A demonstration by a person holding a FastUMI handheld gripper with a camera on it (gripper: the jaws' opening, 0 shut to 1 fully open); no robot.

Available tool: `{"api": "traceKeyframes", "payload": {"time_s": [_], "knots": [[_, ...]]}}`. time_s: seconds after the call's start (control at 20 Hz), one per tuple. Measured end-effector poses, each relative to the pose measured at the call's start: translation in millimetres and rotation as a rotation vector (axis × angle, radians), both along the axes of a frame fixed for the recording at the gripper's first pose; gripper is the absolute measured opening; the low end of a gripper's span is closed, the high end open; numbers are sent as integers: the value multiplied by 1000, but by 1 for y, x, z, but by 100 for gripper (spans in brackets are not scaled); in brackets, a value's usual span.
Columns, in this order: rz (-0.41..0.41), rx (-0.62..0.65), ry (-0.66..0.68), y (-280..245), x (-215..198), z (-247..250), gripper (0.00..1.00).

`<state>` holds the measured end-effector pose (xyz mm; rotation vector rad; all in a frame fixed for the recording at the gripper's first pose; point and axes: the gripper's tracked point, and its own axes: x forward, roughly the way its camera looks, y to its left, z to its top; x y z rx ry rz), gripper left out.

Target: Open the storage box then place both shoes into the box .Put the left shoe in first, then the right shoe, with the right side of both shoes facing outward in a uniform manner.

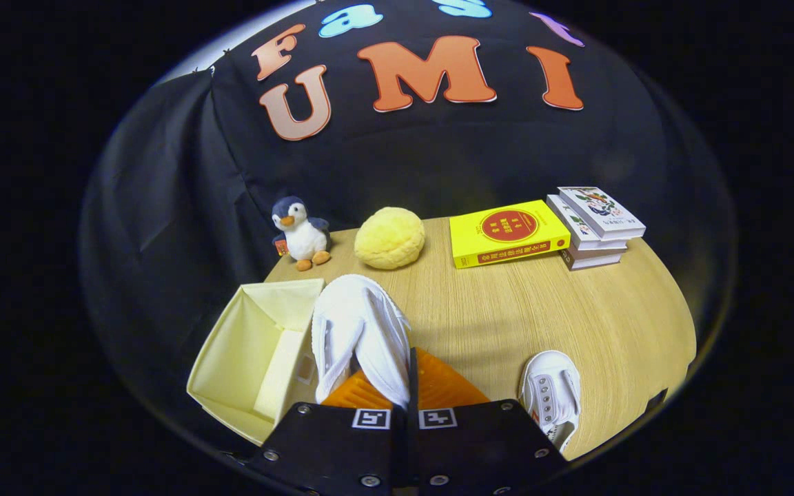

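At the bottom centre of the frame the gripper (407, 393) has its two fingers drawn close together, pinching the edge of a white canvas lace-up shoe (359, 334), which rises just ahead of the fingertips with its toe pointing away from the camera. Immediately left of that held shoe, in the lower left of the frame, sits the pale yellow fabric storage box (231, 358), open at the top, with its inner walls and a folded flap visible; the shoe's left side overlaps the box's right wall. To the lower right, lying on the light wooden tabletop (507, 310), is the second white canvas shoe (552, 396) with metal eyelets, well apart from the box and just beside the gripper's body.

Farther back, along the table's far edge, stand a small grey-and-white plush penguin (300, 234) at the left and a round, bumpy yellow plush bun (390, 238) next to it. Right of centre lies a yellow book with a red circle on its cover (507, 234), and beside it, at the upper right, a stack of white illustrated books (593, 224).
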<state>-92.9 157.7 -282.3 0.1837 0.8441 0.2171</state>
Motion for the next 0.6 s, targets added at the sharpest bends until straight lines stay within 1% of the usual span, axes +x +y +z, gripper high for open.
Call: {"api": "traceKeyframes", "payload": {"time_s": [0.15, 0.35, 0.6], "knots": [[16, 17, -22, 20, 8, 27, 1], [51, 68, -30, 66, 17, 55, 1], [76, 121, 10, 125, 26, 62, 1]]}}
